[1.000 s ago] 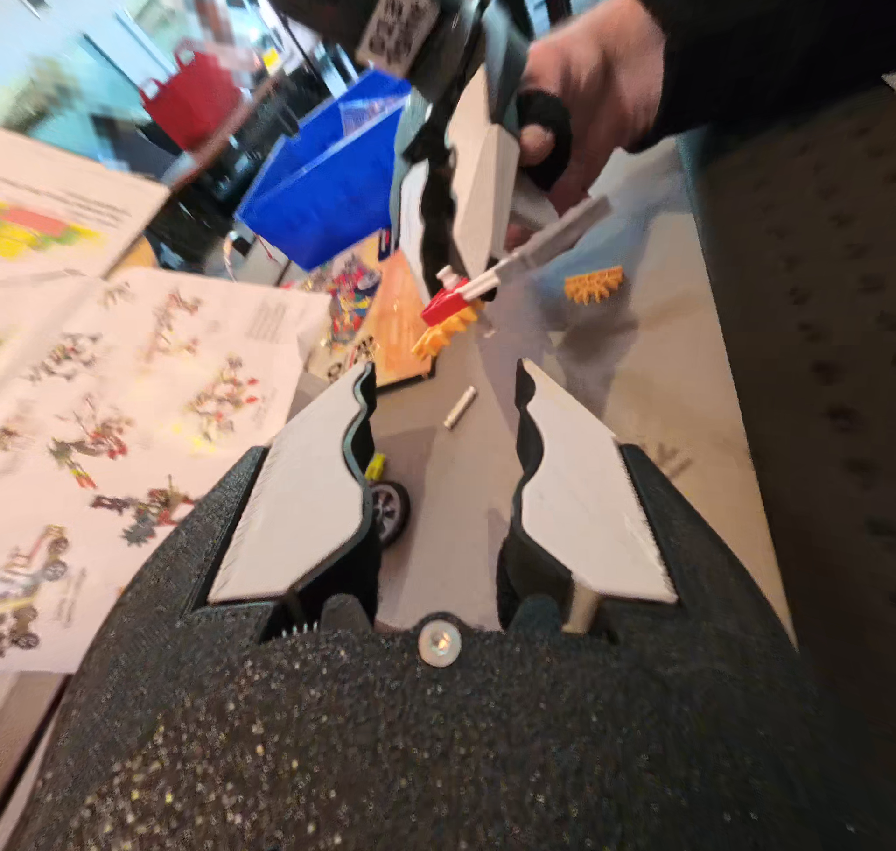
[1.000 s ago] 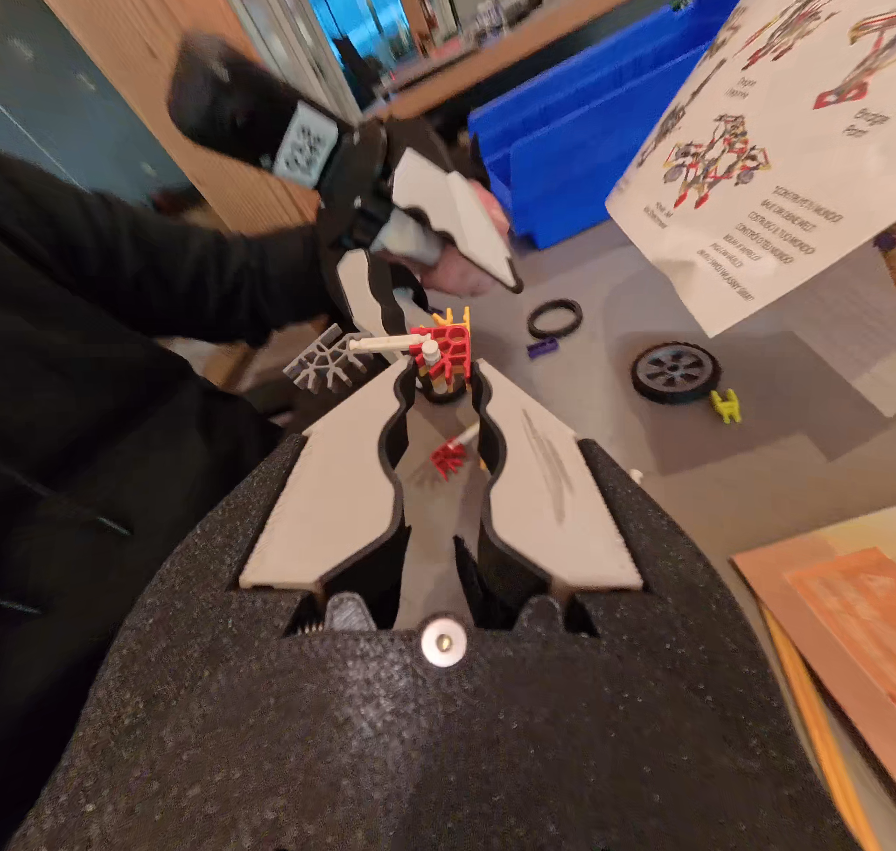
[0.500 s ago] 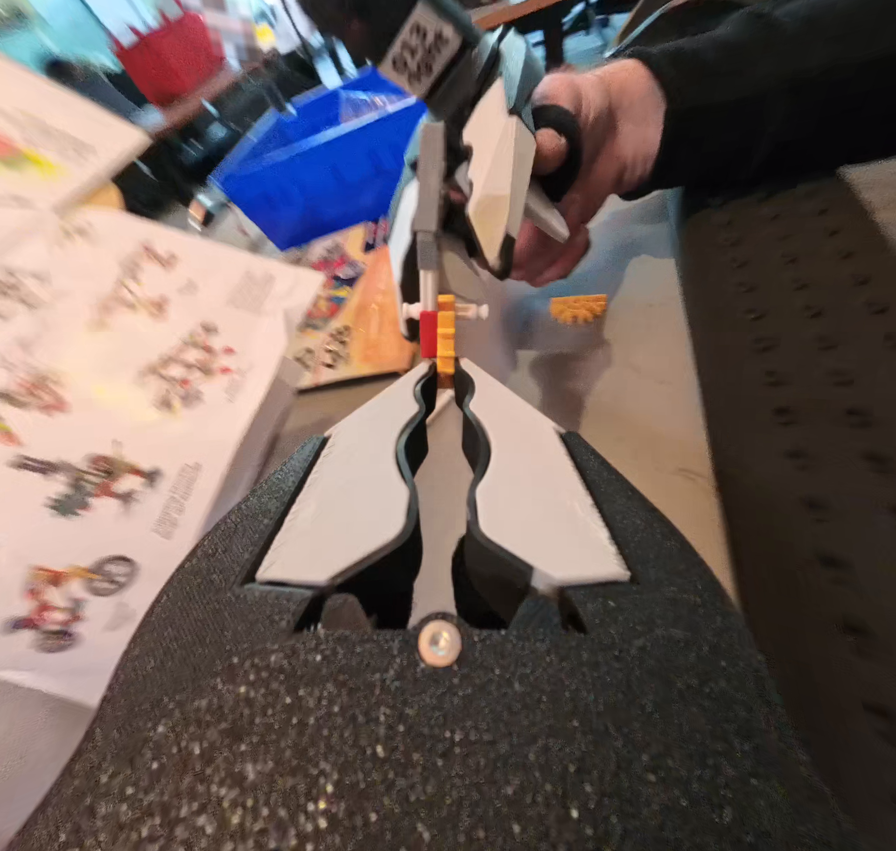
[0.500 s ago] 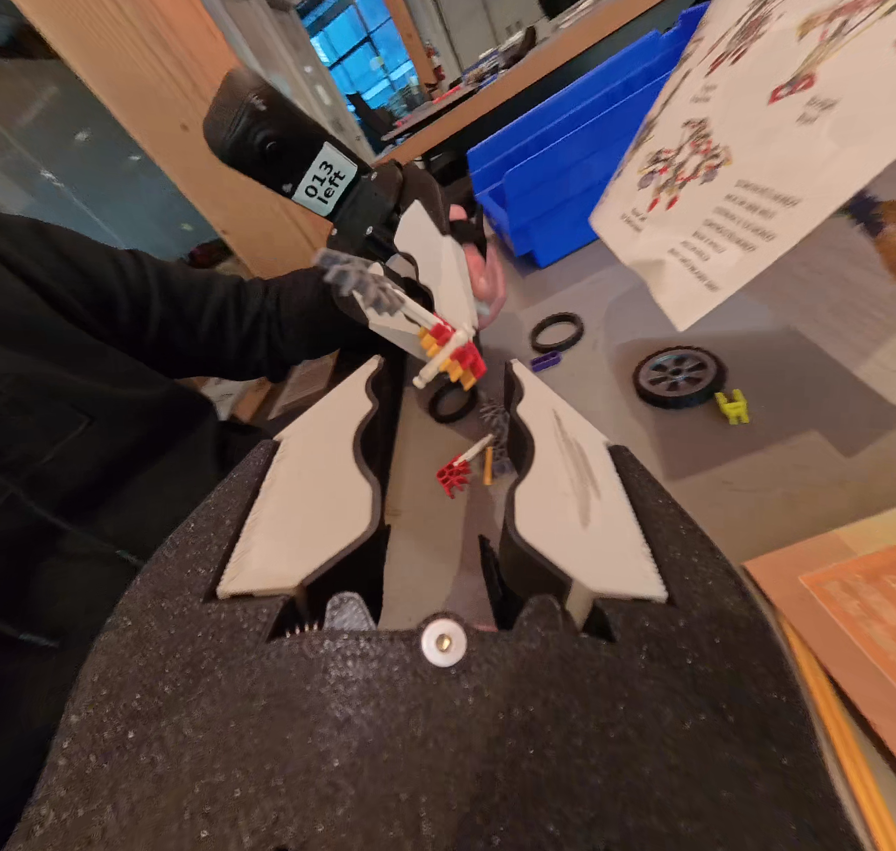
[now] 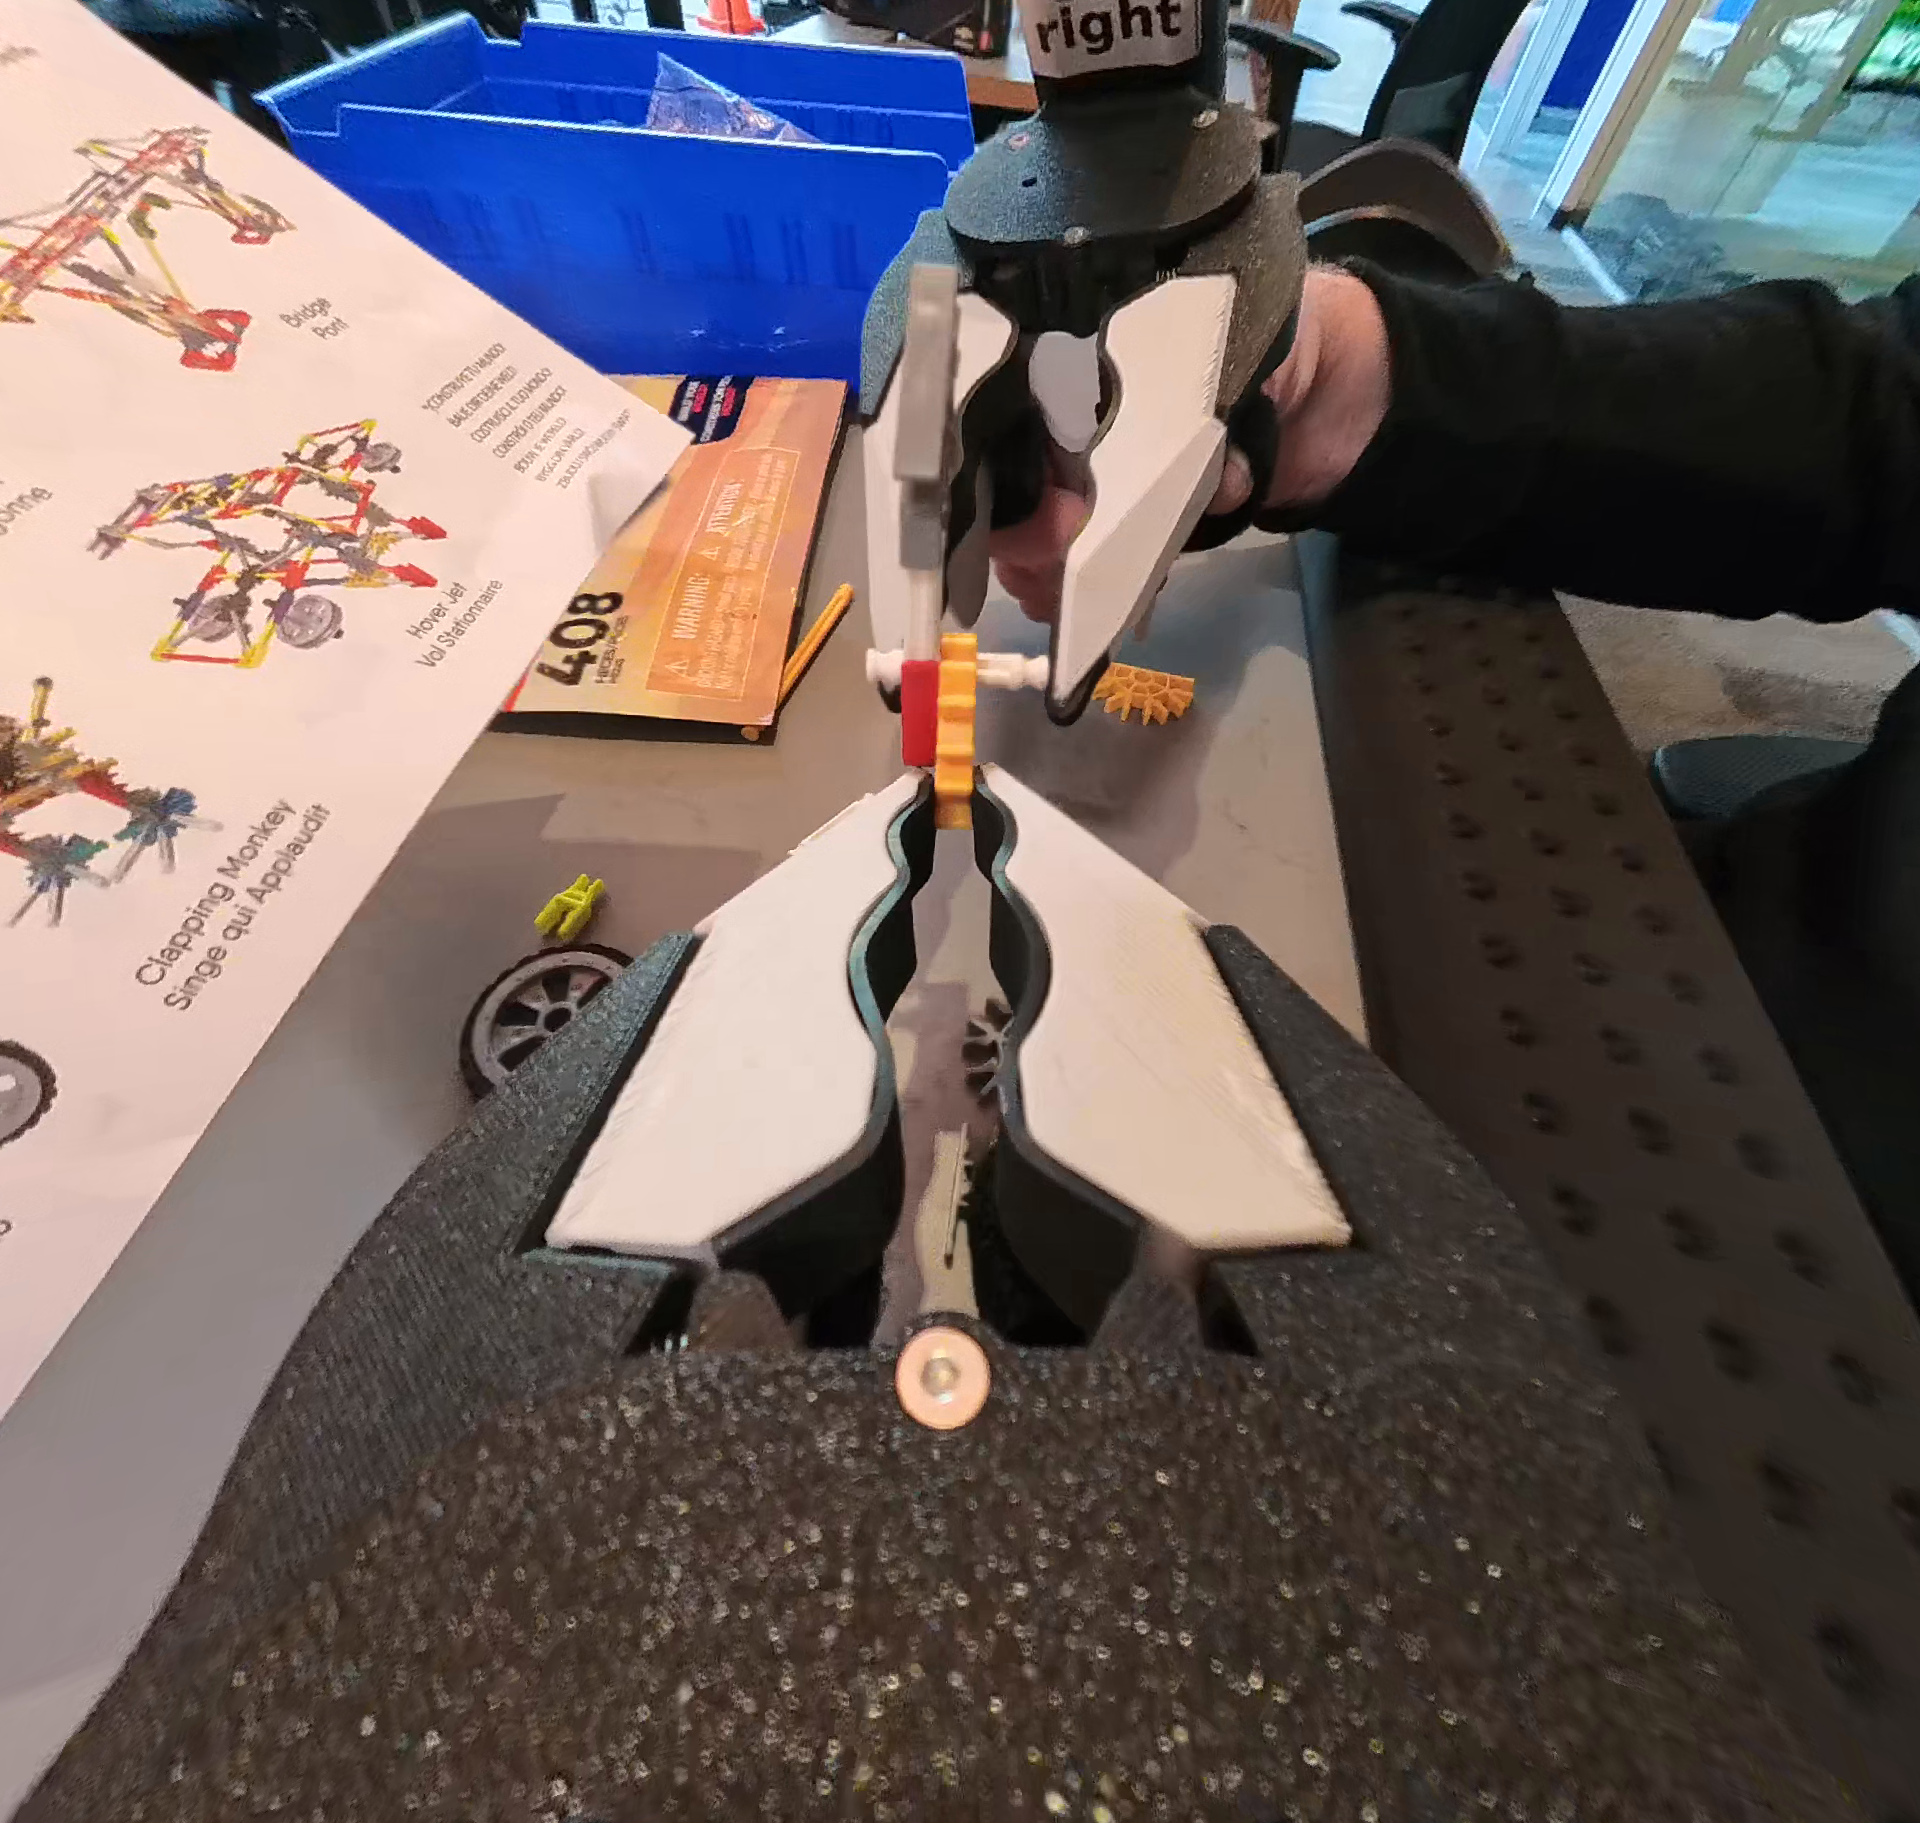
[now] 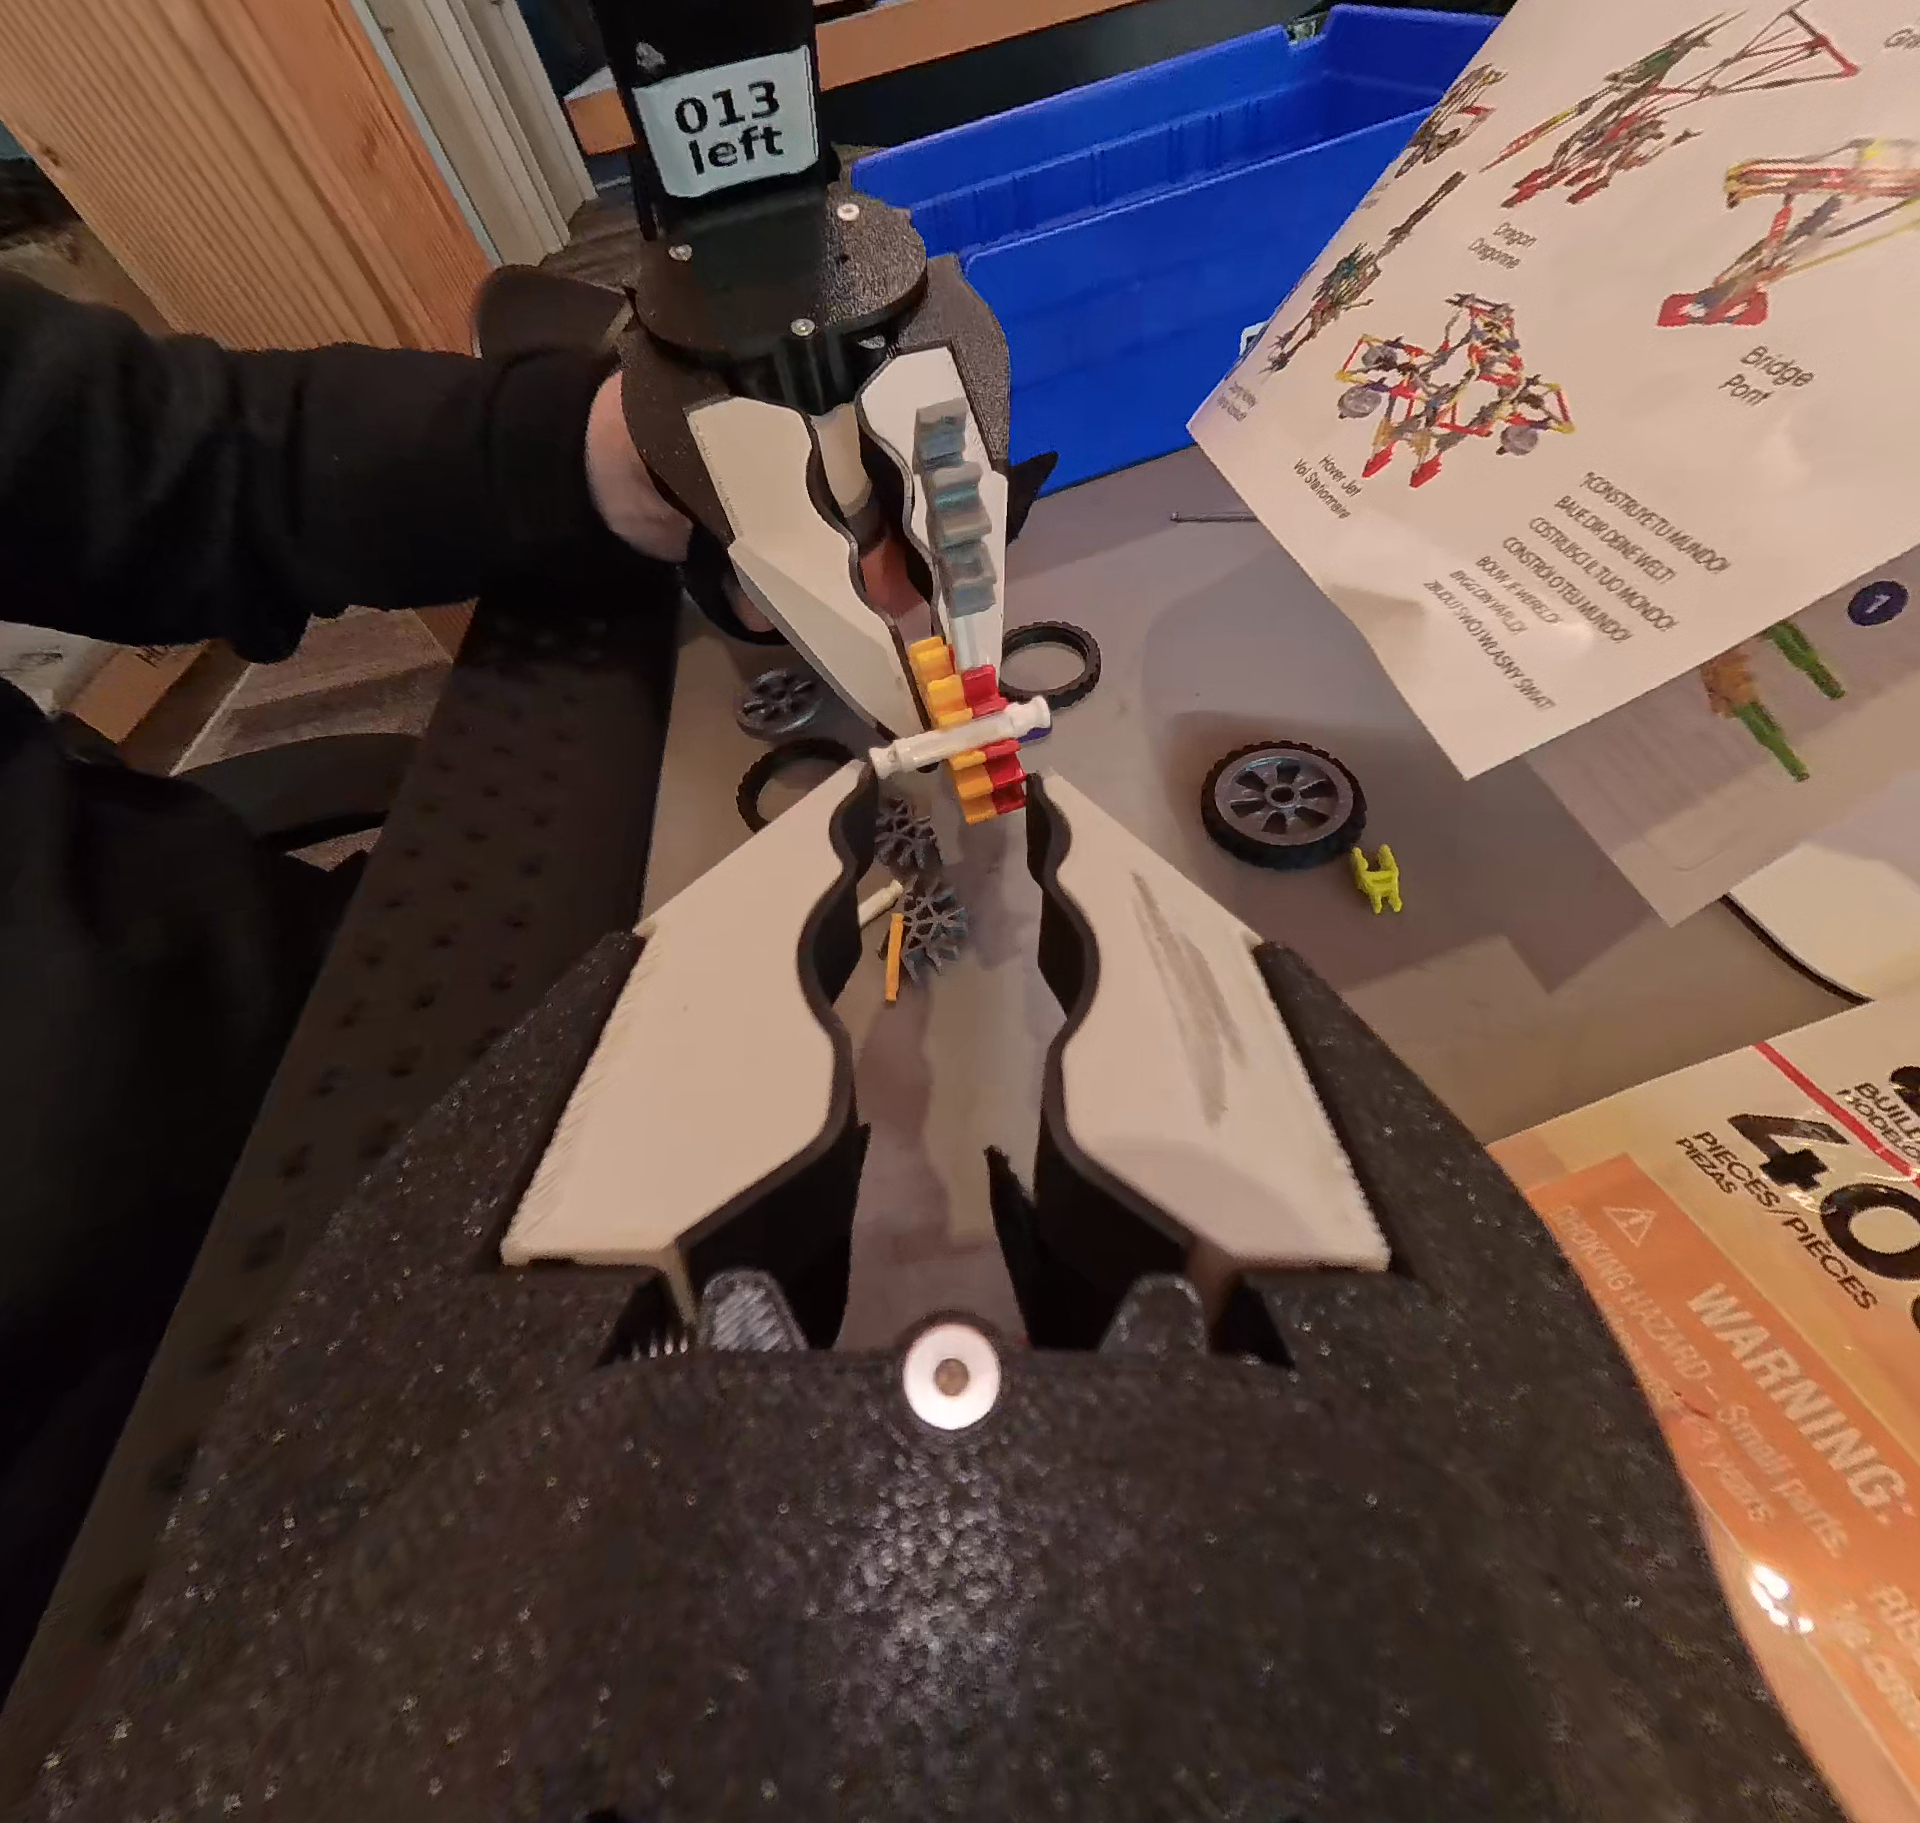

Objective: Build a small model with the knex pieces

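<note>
Two claws over grey table [image 5: 1195,838]: left claw [image 5: 951,786] clamps yellow connector [image 5: 954,724]; right claw [image 6: 951,786] apart; blue bin [image 5: 644,194] behind.

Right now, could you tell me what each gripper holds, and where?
The left gripper pinches the toy assembly by its yellow connector's bottom edge; the right gripper is open, holding nothing.

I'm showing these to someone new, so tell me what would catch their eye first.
First, the small red and yellow toy assembly held in the air at the centre, pinched by its yellow piece in the left gripper while the right gripper faces it with jaws open. Behind stands a blue bin, and a big white instruction sheet covers one side of the grey table, with a loose wheel beside it.
</note>
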`<action>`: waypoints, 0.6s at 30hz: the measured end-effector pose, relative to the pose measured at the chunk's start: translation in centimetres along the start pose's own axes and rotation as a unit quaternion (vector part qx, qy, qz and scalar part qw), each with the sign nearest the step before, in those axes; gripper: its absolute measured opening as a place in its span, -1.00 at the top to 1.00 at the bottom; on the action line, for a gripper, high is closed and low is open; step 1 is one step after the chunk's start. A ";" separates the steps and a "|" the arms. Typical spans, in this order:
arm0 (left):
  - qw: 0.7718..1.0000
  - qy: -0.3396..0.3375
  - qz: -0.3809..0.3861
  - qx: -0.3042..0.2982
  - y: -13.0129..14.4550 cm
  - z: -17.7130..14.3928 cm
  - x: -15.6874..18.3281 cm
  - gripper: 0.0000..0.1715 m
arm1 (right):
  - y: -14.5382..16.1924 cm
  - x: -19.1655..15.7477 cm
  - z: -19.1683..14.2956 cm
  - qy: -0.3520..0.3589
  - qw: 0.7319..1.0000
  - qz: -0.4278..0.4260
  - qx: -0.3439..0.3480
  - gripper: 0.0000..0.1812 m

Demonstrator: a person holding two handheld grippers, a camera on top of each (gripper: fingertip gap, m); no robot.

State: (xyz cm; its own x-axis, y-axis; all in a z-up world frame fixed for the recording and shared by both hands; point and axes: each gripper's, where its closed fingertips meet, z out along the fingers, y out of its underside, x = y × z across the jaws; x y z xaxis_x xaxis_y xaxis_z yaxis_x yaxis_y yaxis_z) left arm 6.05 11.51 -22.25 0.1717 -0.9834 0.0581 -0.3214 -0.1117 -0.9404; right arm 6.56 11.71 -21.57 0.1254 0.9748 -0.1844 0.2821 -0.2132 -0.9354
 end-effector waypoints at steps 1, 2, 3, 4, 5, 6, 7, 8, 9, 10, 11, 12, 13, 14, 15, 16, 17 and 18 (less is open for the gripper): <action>1.000 0.001 -0.004 0.005 -0.1 0.0 -0.1 0.94 | -0.1 0.0 0.0 -0.002 1.000 0.005 0.004 0.70; 1.000 0.001 -0.003 0.006 -0.1 -0.1 -0.1 0.93 | -0.1 0.0 0.0 -0.004 1.000 0.010 0.005 0.70; 1.000 0.000 -0.001 0.004 -0.1 0.0 -0.1 0.93 | 0.0 0.0 -0.1 -0.005 1.000 0.012 0.003 0.70; 1.000 -0.006 0.002 0.002 0.0 0.0 -0.3 0.91 | 0.1 0.1 -0.1 -0.003 1.000 0.011 0.000 0.70; 1.000 -0.009 0.005 0.001 0.1 0.0 -0.4 0.88 | 0.3 0.1 -0.1 -0.002 1.000 0.011 -0.006 0.70; 1.000 -0.011 0.007 -0.002 0.2 -0.1 -0.4 0.84 | 0.5 0.2 0.0 -0.001 1.000 0.011 -0.015 0.71; 1.000 -0.016 0.011 -0.005 0.3 -0.1 -0.5 0.78 | 0.8 0.3 0.1 0.004 1.000 0.006 -0.023 0.71; 1.000 -0.024 0.017 -0.010 0.5 -0.1 -0.8 0.74 | 1.1 0.2 0.2 0.006 0.999 -0.001 -0.032 0.71; 0.999 -0.023 0.022 -0.014 0.6 -0.1 -0.7 0.73 | 1.4 0.0 0.3 0.004 0.999 -0.010 -0.042 0.71; 0.999 -0.019 0.027 -0.019 0.6 -0.1 -0.5 0.74 | 1.6 -0.1 0.5 0.006 0.999 -0.017 -0.051 0.71; 0.999 -0.021 0.037 -0.026 0.8 -0.1 -0.4 0.76 | 1.7 -0.2 0.6 0.008 0.998 -0.021 -0.057 0.71; 0.998 -0.020 0.049 -0.035 1.0 0.0 -0.2 0.82 | 1.9 -0.2 0.8 0.011 0.998 -0.024 -0.061 0.71; 0.997 -0.021 0.058 -0.046 1.3 0.1 -0.1 0.86 | 2.0 -0.1 1.0 0.013 0.997 -0.026 -0.066 0.71; 0.996 -0.032 0.068 -0.052 1.5 0.1 -0.3 0.86 | 2.1 0.1 1.1 0.019 0.997 -0.027 -0.070 0.70; 0.995 -0.038 0.073 -0.054 1.5 0.1 -0.5 0.86 | 2.2 0.3 1.1 0.026 0.997 -0.025 -0.070 0.69; 0.995 -0.042 0.073 -0.053 1.4 0.0 -0.7 0.87 | 2.2 0.5 1.1 0.033 0.997 -0.021 -0.071 0.66; 0.994 -0.051 0.076 -0.053 1.4 -0.2 -1.1 0.87 | 2.3 1.0 0.9 0.047 0.996 -0.018 -0.079 0.54; 0.994 -0.064 0.075 -0.054 1.3 -0.6 -1.7 0.87 | 2.4 1.3 0.6 0.060 0.994 -0.027 -0.091 0.55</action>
State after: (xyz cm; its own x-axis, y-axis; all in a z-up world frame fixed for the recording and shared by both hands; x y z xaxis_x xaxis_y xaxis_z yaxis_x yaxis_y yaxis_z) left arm 4.82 12.92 -23.38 0.2292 -0.9647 -0.1293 -0.4489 0.0131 -0.8935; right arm 6.88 12.51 -24.28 0.2151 0.9726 -0.0882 0.4567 -0.1800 -0.8712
